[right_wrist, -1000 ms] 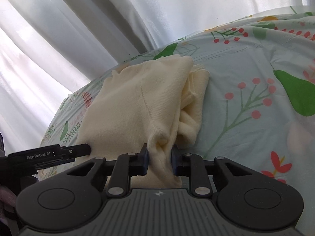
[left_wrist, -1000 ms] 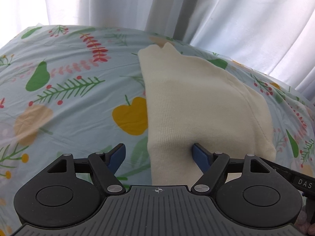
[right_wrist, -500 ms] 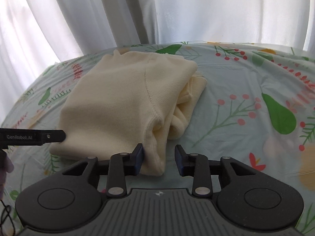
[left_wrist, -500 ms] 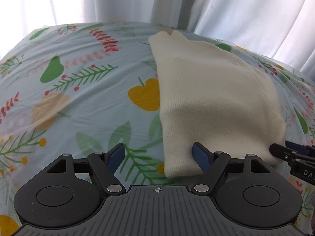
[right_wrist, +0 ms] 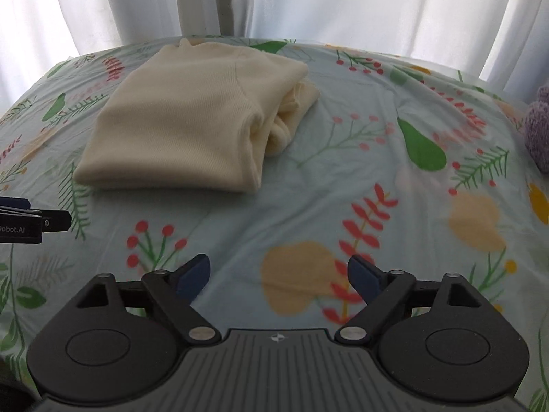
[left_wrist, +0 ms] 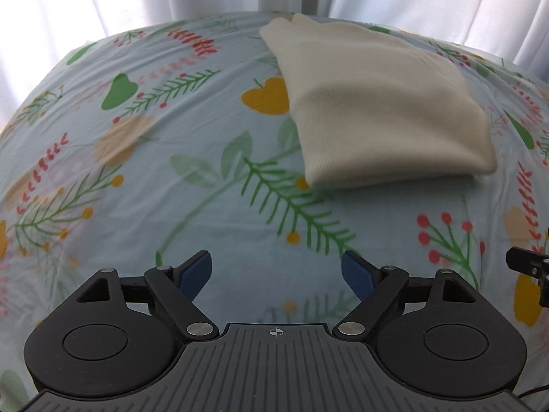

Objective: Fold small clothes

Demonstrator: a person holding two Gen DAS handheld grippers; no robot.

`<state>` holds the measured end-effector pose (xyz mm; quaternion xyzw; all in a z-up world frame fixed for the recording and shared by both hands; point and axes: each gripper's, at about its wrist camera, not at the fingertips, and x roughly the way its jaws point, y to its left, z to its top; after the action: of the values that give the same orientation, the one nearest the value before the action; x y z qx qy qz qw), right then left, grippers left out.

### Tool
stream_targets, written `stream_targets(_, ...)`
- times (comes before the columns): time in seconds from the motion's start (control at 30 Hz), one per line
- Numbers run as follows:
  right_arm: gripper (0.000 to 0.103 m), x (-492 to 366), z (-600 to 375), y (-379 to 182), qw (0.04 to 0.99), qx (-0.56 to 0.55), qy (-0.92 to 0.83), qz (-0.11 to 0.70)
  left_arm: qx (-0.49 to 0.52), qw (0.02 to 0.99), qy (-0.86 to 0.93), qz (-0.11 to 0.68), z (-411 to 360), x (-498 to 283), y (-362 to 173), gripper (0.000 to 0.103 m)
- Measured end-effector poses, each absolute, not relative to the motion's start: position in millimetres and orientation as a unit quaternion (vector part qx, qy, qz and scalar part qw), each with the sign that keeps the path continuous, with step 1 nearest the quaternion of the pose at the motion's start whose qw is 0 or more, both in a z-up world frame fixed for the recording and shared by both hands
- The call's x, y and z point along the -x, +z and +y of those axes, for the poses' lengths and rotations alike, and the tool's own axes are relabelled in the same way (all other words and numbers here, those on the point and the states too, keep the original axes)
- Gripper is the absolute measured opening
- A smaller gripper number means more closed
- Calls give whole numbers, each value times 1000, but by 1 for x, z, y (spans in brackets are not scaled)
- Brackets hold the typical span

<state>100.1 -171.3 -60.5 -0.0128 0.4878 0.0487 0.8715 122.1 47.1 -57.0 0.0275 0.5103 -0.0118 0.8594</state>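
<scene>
Cream knit garment [right_wrist: 192,116] lies folded on the floral bed sheet [right_wrist: 343,206], toward the far edge by the white curtain [right_wrist: 308,0]. My left tongs [left_wrist: 276,271] and right tongs [right_wrist: 274,274] hang spread wide, both having just been opening, nothing between them. The knit looks soft, light, floppy; loose layers bulge at its right side. I judge the firm folded near edge the best hold.

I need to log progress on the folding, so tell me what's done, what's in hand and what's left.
Done: the cream garment lies folded into a compact stack on the floral sheet, though bunched layers show at one side. In hand: nothing; the left gripper and right gripper are both open, the right's jaws having just been opening, clear of the cloth. Left: perhaps the purple knit item at the sheet's edge.
</scene>
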Motion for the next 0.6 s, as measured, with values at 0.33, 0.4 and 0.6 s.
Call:
stream_targets(0.33,99,-98,-141,-30,857,25,52,513,-41,855,-3,516,32,-116,-38,92)
stream_targets(0.4,99,-107,-137,-28,857,26,49,512,-50,860,-5,507,28,-121,-31,93)
stream_targets(0.6,99,-129,-130,-21,855,37,23,517,-26,865,-1,501,31,-136,-19,95)
